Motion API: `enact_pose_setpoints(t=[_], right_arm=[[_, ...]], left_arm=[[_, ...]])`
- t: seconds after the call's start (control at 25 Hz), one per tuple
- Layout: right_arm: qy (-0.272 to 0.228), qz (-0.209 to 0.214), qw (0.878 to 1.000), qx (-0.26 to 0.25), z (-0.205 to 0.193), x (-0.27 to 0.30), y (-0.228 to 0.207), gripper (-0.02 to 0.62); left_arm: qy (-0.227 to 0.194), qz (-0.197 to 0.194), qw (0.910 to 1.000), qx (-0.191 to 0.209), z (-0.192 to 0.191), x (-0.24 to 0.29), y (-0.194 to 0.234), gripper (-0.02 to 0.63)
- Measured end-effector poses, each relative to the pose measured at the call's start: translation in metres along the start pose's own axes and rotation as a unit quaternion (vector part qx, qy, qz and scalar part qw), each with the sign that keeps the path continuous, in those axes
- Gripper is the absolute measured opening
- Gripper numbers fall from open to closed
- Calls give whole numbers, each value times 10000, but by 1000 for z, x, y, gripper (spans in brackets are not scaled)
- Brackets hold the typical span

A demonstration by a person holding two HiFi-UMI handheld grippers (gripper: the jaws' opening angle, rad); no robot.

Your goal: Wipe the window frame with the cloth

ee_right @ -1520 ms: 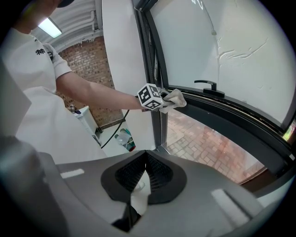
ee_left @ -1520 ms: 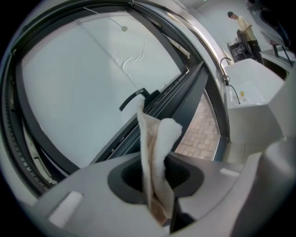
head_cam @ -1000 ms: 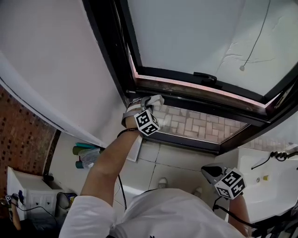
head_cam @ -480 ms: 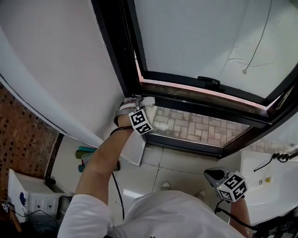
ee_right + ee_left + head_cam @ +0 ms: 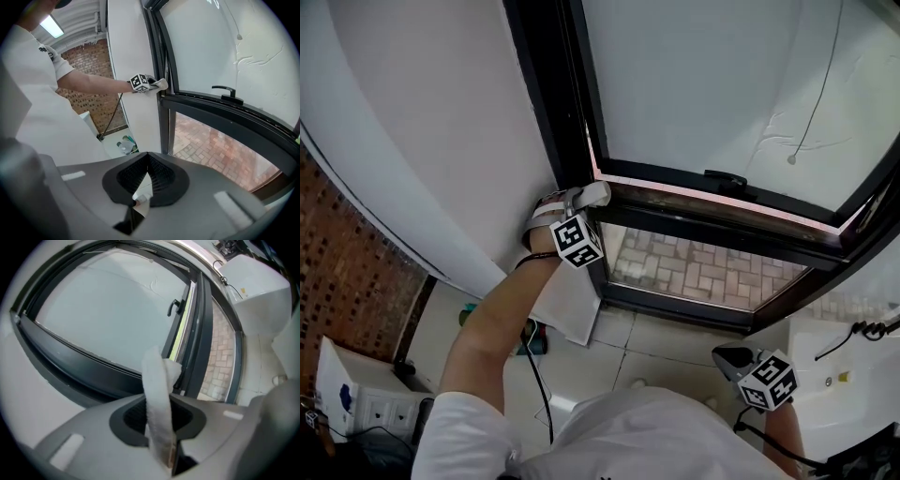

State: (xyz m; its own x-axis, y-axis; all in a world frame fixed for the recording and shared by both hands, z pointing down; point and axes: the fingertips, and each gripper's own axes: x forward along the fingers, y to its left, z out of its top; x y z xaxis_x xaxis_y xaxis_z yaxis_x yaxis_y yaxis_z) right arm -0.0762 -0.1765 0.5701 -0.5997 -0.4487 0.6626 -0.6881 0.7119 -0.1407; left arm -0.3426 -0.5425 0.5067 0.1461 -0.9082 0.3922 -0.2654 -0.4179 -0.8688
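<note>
Brick wall (image 5: 347, 272) left, tiled floor (image 5: 656, 337) below. Left gripper (image 5: 586, 197) clamped the white cloth (image 5: 157, 394) at the window frame (image 5: 553, 112) corner — right gripper (image 5: 727, 356) hung closed, empty; only its view caught a ceiling light (image 5: 52, 26).

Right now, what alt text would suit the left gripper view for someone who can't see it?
The left gripper clamps a white cloth in front of the dark window frame. Brick paving shows through the opening at right.

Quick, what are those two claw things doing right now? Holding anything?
Left gripper: shut on the white cloth, up against the window frame.
Right gripper: shut, nothing in it, held low.
</note>
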Motion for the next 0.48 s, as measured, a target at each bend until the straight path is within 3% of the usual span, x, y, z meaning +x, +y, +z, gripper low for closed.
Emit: enact_pose_setpoints(t=[0.48], right_arm=[[-84, -36, 9999, -52, 5, -5, -3, 5]], left_arm=[[-99, 225, 9991, 335, 27, -27, 74, 106]])
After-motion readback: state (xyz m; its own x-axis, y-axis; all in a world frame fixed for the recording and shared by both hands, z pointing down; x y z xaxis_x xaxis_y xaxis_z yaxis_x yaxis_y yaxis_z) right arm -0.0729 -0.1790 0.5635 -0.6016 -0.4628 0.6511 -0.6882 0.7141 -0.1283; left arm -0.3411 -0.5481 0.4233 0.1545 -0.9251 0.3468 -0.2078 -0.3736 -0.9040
